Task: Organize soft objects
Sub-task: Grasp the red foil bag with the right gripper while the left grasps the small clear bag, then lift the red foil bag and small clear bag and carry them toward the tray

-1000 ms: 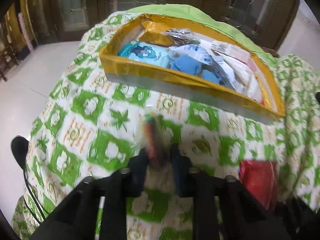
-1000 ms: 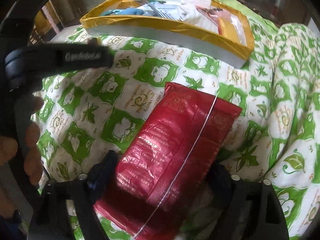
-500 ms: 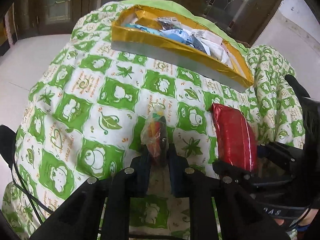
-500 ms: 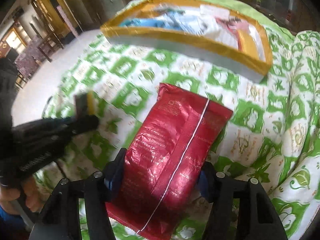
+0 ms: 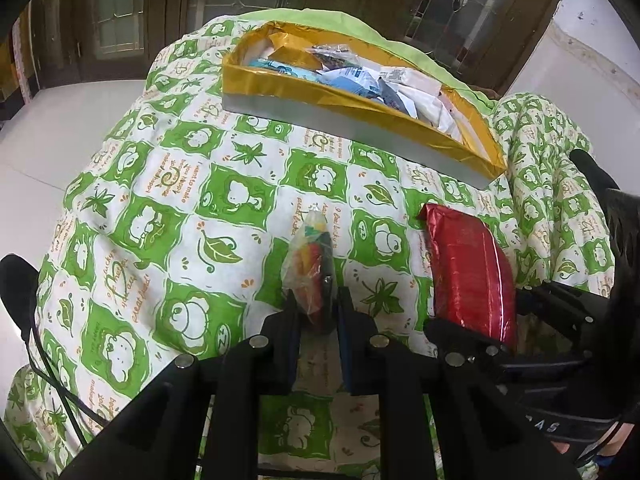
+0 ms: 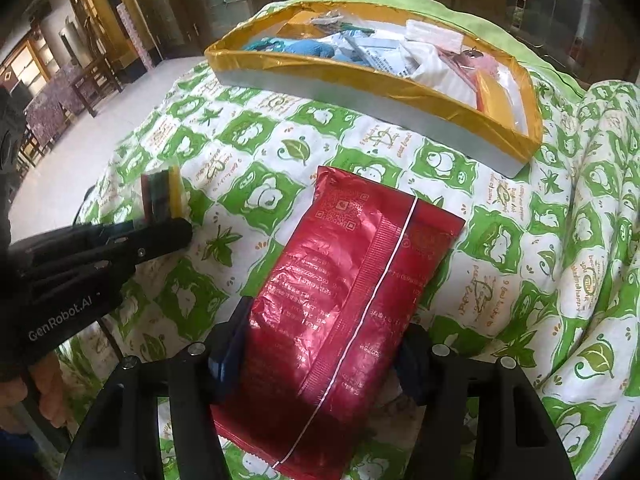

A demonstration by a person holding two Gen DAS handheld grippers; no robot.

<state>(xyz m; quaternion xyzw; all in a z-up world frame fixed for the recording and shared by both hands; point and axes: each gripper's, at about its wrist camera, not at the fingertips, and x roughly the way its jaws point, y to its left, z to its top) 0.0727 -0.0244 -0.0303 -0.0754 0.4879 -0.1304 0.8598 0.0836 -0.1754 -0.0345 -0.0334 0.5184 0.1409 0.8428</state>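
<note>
My left gripper (image 5: 318, 308) is shut on a small clear packet of coloured pieces (image 5: 310, 264), held upright above the green-and-white quilt; the packet also shows in the right wrist view (image 6: 162, 196). My right gripper (image 6: 320, 344) is shut on a large red foil packet (image 6: 348, 296), held flat above the quilt; it also shows in the left wrist view (image 5: 468, 276). A gold-rimmed tray (image 5: 320, 96) holding several soft packets stands at the far side, also seen in the right wrist view (image 6: 360, 76).
The quilt (image 5: 192, 208) covers the whole surface and bunches into folds at the right (image 6: 592, 200). White floor (image 5: 48, 132) lies to the left. A black cable (image 5: 44, 360) hangs over the near left edge. Dark wooden doors stand behind.
Both grippers have pulled back and risen from the tray with their packets still held. The two grippers now sit side by side, left beside right.
</note>
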